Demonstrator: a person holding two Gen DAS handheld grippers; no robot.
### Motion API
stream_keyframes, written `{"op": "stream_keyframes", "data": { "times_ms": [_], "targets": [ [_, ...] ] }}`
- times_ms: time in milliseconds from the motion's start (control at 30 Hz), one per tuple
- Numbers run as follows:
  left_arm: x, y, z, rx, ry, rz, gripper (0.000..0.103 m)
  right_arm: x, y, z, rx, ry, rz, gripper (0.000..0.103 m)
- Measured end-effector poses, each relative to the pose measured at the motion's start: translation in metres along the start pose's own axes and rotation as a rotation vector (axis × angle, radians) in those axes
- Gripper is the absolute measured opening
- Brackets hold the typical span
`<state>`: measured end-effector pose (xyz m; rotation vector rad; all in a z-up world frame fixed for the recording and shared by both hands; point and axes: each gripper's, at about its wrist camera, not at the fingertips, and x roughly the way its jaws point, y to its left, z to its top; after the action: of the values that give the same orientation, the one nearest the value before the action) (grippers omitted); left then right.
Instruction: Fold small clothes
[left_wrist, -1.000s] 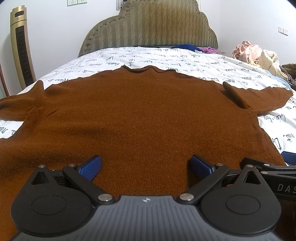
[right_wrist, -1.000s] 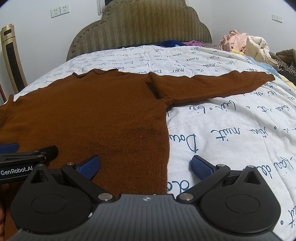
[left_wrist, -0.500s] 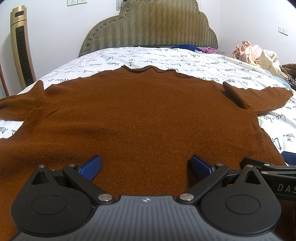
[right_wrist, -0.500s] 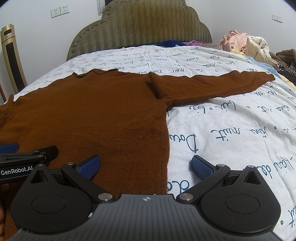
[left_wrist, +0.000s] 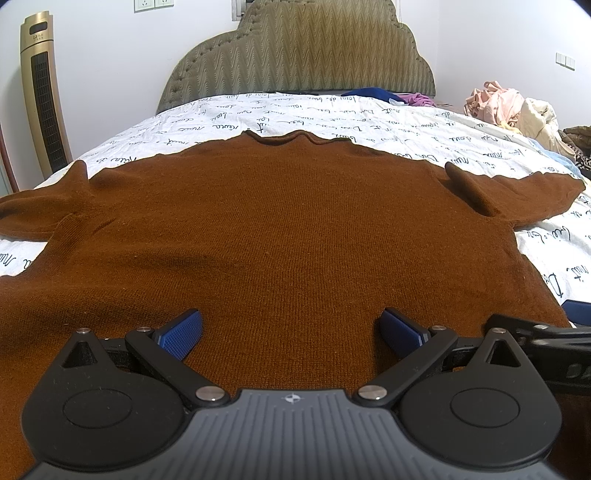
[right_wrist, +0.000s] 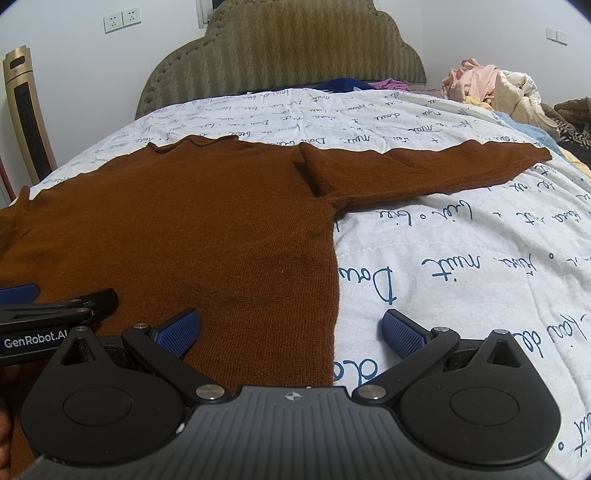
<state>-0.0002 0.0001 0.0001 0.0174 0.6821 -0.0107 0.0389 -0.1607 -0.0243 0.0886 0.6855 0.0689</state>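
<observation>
A brown knit sweater (left_wrist: 288, 229) lies flat on the bed, neck toward the headboard, both sleeves spread sideways. My left gripper (left_wrist: 291, 328) is open and empty, low over the sweater's lower middle. My right gripper (right_wrist: 291, 328) is open and empty over the sweater's (right_wrist: 184, 229) right side edge, with one pad over the knit and the other over the bedsheet. The right sleeve (right_wrist: 424, 170) stretches out to the right. Each gripper shows at the edge of the other's view.
The bed has a white sheet (right_wrist: 461, 258) with black script and a padded olive headboard (left_wrist: 299, 51). A pile of clothes (left_wrist: 509, 107) lies at the far right. A gold tower fan (left_wrist: 40, 96) stands at the left wall.
</observation>
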Motion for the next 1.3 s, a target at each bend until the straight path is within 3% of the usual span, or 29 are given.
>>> {"op": "stream_keyframes", "data": {
  "times_ms": [133, 267, 567, 700, 900, 967, 1033, 1200, 1267, 1300],
  "targets": [
    [0.0, 0.0, 0.0, 0.0, 0.0, 0.0, 0.103, -0.013, -0.024, 0.01, 0.012, -0.013, 0.095, 0.103],
    [0.0, 0.0, 0.0, 0.002, 0.001, 0.002, 0.103, -0.024, -0.083, 0.039, 0.06, -0.06, 0.068, 0.103],
    [-0.003, -0.008, 0.005, 0.014, 0.002, 0.031, 0.103, -0.003, -0.241, 0.108, 0.36, -0.125, -0.005, 0.103],
    [-0.002, -0.015, 0.002, 0.036, 0.001, 0.05, 0.103, 0.03, -0.301, 0.128, 0.56, -0.157, 0.037, 0.103],
    [0.0, -0.01, 0.001, 0.01, 0.006, 0.034, 0.103, 0.079, -0.376, 0.13, 0.886, -0.226, 0.089, 0.102],
    [0.0, -0.01, 0.001, 0.013, 0.005, 0.036, 0.103, 0.09, -0.388, 0.125, 0.957, -0.265, 0.122, 0.095],
    [0.001, -0.01, 0.001, 0.011, 0.005, 0.033, 0.103, 0.101, -0.401, 0.12, 1.025, -0.309, 0.173, 0.079],
    [0.001, -0.009, 0.001, 0.005, 0.006, 0.028, 0.103, 0.125, -0.416, 0.117, 1.103, -0.333, 0.237, 0.055],
    [0.001, -0.008, 0.001, 0.005, 0.006, 0.028, 0.103, 0.131, -0.417, 0.117, 1.102, -0.327, 0.24, 0.036],
    [0.001, -0.009, 0.001, 0.005, 0.006, 0.028, 0.103, 0.133, -0.418, 0.115, 1.103, -0.321, 0.236, 0.021]
  ]
}}
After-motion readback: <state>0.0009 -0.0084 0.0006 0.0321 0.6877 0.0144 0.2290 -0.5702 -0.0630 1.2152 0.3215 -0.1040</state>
